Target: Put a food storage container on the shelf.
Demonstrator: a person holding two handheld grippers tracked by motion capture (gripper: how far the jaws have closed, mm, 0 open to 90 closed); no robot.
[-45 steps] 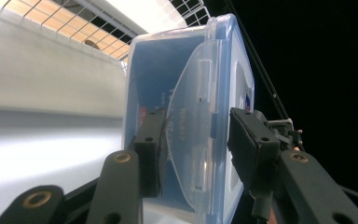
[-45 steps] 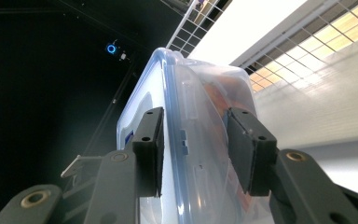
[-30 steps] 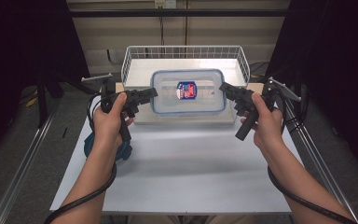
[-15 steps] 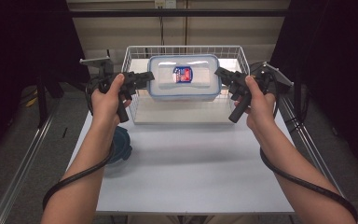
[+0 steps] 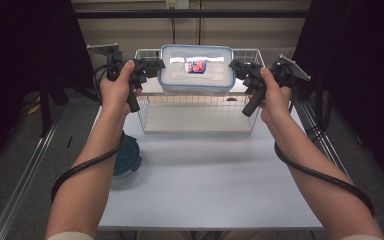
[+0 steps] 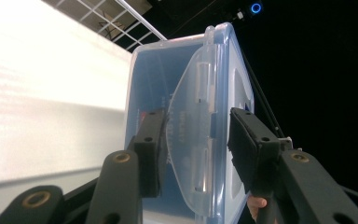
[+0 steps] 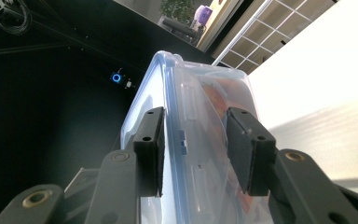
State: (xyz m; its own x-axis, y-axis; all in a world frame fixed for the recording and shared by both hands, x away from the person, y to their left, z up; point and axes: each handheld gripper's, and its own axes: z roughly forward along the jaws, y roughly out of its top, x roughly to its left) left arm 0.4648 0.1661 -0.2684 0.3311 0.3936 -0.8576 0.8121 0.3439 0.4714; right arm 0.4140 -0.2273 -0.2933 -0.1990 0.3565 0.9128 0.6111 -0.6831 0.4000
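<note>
Reaching forward with both forearms, left tongs (image 5: 152, 65) and right tongs (image 5: 237, 67) clamp the container (image 5: 196, 67) above the basket (image 5: 150, 107).

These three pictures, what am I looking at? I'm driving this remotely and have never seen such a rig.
No robot arm here: a person holds a handheld two-jaw gripper in each hand. The high view looks down on a white table from the person's side. The left gripper and right gripper each clamp one end of a clear food container with a blue-rimmed lid, held above a white wire basket. A dark blue round object lies by the left forearm. The two gripper views come from cameras riding on each gripper, looking along its black jaws at the container's side latch.
</note>
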